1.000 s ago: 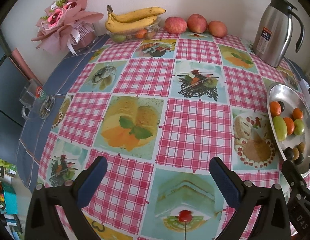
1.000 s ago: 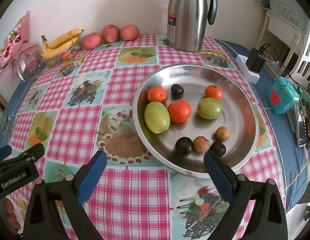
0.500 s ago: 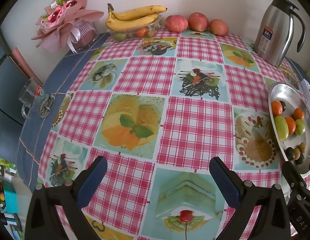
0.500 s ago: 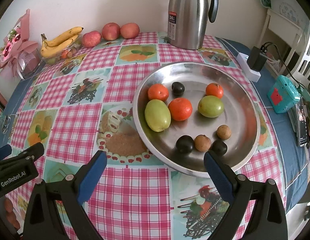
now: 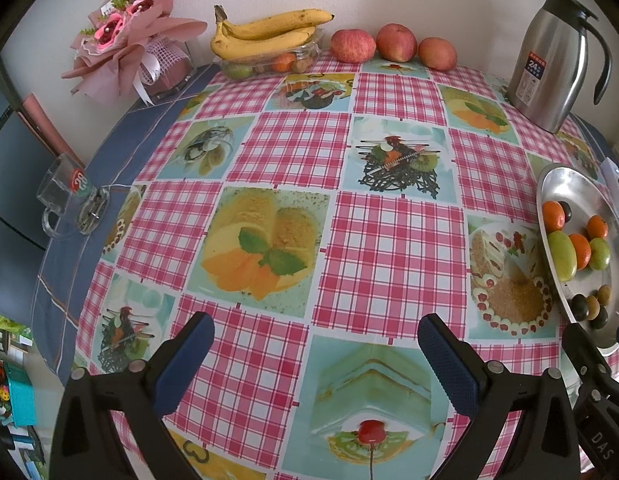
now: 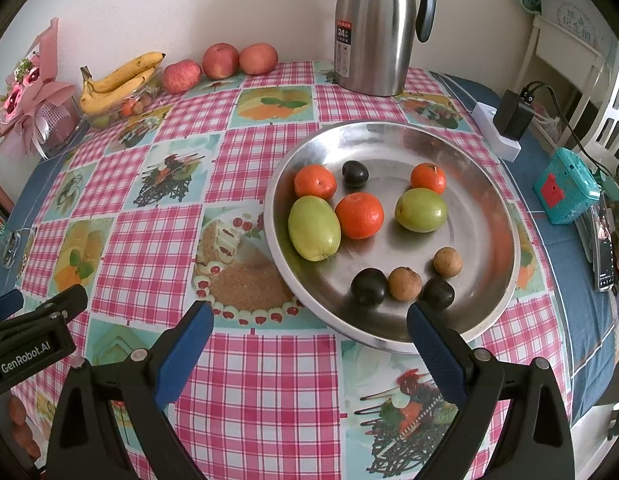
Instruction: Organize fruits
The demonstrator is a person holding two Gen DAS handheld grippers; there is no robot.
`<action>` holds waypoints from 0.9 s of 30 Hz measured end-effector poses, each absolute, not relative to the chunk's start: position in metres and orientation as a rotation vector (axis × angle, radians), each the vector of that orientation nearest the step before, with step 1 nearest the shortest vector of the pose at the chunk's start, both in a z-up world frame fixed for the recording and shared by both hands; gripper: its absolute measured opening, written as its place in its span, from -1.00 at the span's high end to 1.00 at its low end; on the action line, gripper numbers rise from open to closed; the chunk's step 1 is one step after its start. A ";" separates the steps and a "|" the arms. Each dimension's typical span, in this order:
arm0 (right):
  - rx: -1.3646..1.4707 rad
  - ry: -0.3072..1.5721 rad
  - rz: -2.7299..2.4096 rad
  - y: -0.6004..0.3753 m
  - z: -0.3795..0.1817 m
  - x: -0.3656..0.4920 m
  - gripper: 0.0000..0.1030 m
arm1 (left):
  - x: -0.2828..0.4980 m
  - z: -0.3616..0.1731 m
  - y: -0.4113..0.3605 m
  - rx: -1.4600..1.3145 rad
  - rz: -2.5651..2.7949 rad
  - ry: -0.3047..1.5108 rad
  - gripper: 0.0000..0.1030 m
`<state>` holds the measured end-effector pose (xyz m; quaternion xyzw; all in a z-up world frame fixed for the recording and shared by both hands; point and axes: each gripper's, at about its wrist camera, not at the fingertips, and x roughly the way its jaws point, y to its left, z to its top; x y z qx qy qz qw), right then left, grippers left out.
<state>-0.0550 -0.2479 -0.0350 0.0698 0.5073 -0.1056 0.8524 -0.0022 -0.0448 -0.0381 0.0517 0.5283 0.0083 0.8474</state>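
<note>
Steel plate point(image 6: 497, 216) is sitting just ahead of the right claw point(image 6: 309, 326), barely nearer than a second ago; both claws, left claw point(image 5: 315, 338) included, are hanging spread and empty, fruit unmoved.

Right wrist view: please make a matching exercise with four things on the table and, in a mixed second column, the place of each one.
Things:
1. bananas
2. steel jug
3. three oranges
4. teal box

Places:
A. on the blue cloth, right of the steel plate
B. inside the steel plate
C. at the far edge by the wall, behind the plate
D. on a clear tray, left of the apples

Pairs: 1-D, 2-C, 3-B, 4-A
</note>
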 end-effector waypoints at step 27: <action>0.150 1.074 -0.224 -0.247 -0.037 -0.055 -0.89 | -0.001 -0.040 -0.044 0.109 0.016 1.120 -1.00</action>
